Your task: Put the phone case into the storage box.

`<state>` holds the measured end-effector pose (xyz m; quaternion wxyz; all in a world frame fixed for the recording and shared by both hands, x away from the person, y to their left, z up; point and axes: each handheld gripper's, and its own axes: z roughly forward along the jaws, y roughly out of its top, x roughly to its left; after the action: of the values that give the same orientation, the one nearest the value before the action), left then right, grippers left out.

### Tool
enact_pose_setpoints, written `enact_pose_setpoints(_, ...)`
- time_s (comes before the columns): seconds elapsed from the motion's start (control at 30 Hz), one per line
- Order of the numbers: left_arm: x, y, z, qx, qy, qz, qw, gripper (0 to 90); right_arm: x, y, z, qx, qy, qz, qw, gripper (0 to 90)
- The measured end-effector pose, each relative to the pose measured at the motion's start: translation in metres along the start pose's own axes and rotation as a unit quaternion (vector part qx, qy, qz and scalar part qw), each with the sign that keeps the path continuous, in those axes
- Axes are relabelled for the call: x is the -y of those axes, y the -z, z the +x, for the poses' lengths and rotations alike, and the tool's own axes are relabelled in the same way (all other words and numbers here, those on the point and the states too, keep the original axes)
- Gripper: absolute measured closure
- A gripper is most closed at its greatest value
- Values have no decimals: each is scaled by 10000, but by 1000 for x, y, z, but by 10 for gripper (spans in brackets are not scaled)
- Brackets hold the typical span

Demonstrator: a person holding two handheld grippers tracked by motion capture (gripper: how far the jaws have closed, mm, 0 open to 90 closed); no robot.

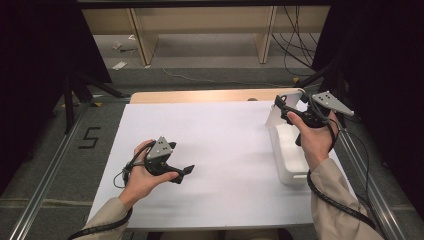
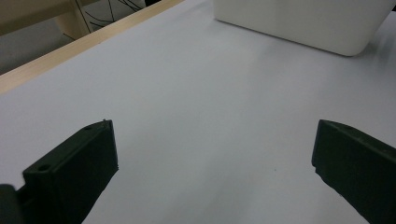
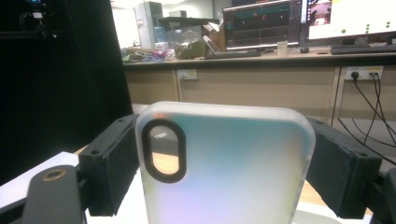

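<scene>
Gripping a frosted, translucent phone case point(image 3: 224, 163) by its two long edges, the black jaws of the right gripper point(image 3: 224, 168) press in from either side and hold it upright, its dark-rimmed oval camera cutout point(image 3: 164, 150) showing at the upper left in the right gripper view. Seen from the high view, the same case point(image 1: 289, 102) stands raised above the far end of a white rectangular bin point(image 1: 289, 150), which sits open-topped at the right edge of the white table cover point(image 1: 220, 150). The right hand point(image 1: 315, 136) wraps the gripper's body, a grey three-cornered plate point(image 1: 331, 101) riding on top and a black cable trailing back along the beige sleeve point(image 1: 332, 200). Across the table, well apart from the bin, the left gripper point(image 1: 186, 171) rests low over the bare white surface in the person's left hand point(image 1: 145, 175), its jaws spread wide with nothing between them; the left gripper view looks past them to the bin's rounded corner point(image 2: 308, 23) and the table's pale wooden edge point(image 2: 70, 51). Behind the case, in the right gripper view, a long desk carries monitors point(image 3: 261, 23) and a keyboard point(image 3: 362, 48).
</scene>
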<state>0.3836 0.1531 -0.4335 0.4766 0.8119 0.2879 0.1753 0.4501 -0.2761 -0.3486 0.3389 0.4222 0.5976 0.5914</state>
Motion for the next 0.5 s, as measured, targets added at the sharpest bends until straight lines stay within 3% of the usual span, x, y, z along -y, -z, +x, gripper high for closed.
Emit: enact_pose_setpoints(0.5,0,0,0,-9,3,-11,10000,0,1,0,-4,84,11,21,10000,186)
